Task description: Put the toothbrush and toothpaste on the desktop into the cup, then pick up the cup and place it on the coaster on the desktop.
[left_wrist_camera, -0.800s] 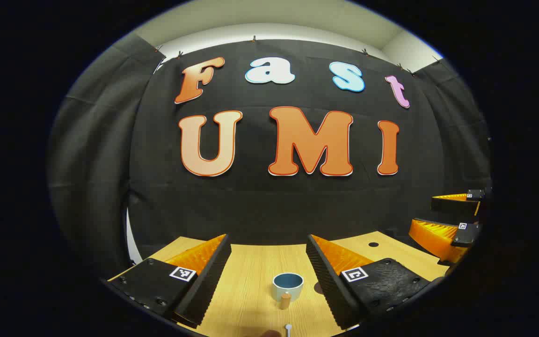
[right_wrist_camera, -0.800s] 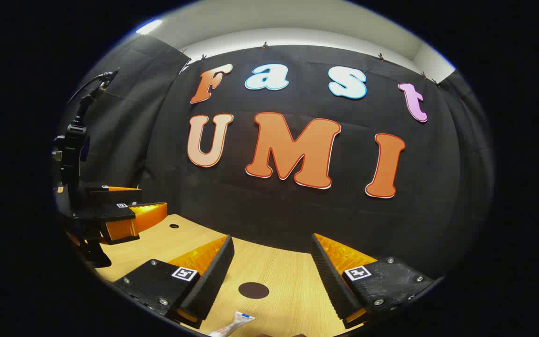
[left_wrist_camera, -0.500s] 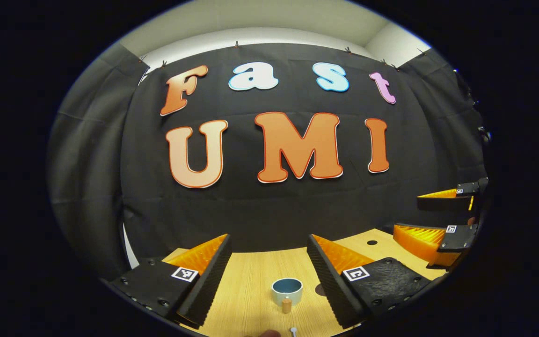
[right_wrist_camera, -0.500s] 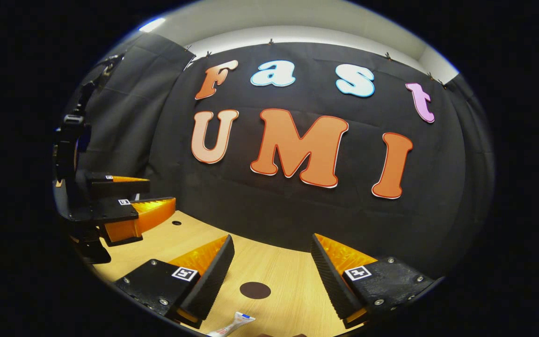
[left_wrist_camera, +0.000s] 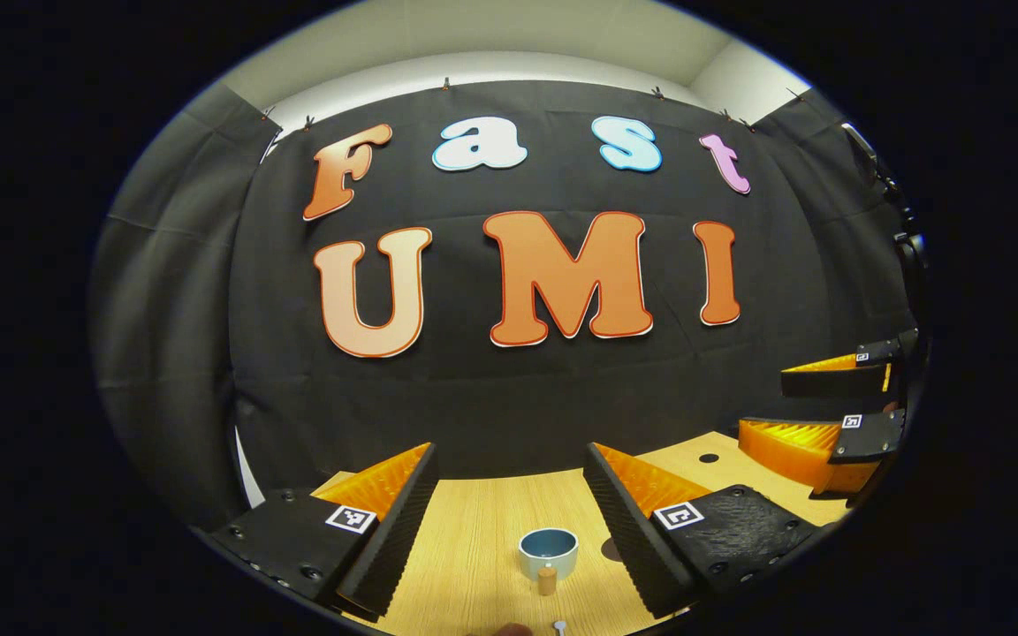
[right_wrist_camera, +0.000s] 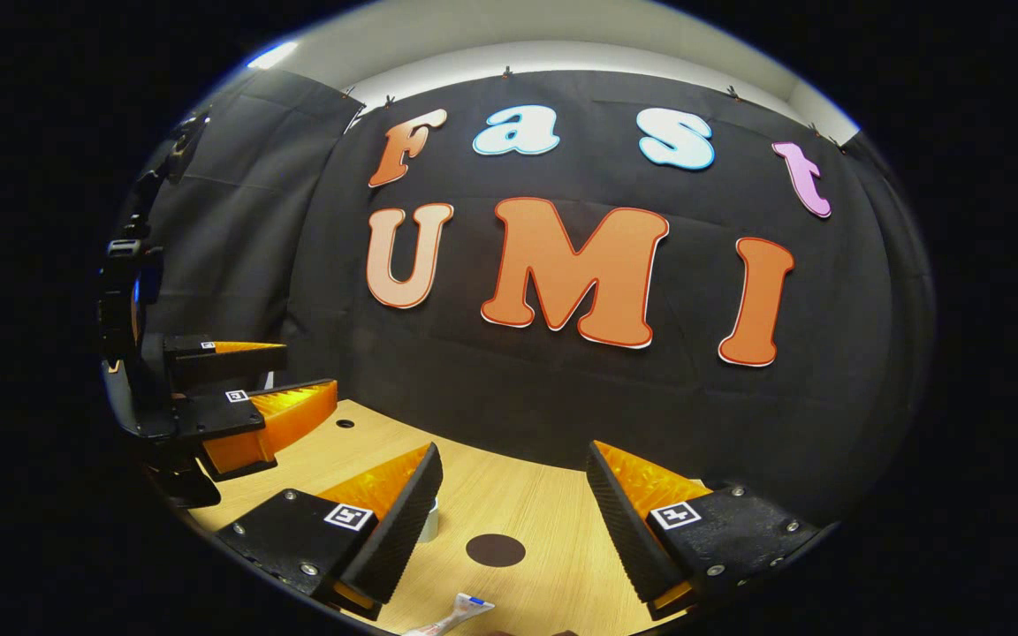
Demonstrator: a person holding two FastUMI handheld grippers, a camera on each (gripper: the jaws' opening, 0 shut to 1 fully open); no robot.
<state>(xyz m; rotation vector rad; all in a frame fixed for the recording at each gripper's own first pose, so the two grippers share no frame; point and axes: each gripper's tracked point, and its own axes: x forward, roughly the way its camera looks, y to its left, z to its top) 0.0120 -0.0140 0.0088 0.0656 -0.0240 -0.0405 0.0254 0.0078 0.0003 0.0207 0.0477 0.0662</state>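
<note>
Looks like a staged recording booth in a lab, not anybody's actual home. Black cloth (left_wrist_camera: pixel 173 353) is clipped up as the back and side walls, with a plain pale wall and ceiling (left_wrist_camera: pixel 491 35) peeking over the top, and the only furniture is a light wood-grain desktop (right_wrist_camera: pixel 553 539) with a small round hole in it. The handheld grippers carry little square printed tracking markers (right_wrist_camera: pixel 349 517), so it's clearly a data-collection setup.
</note>
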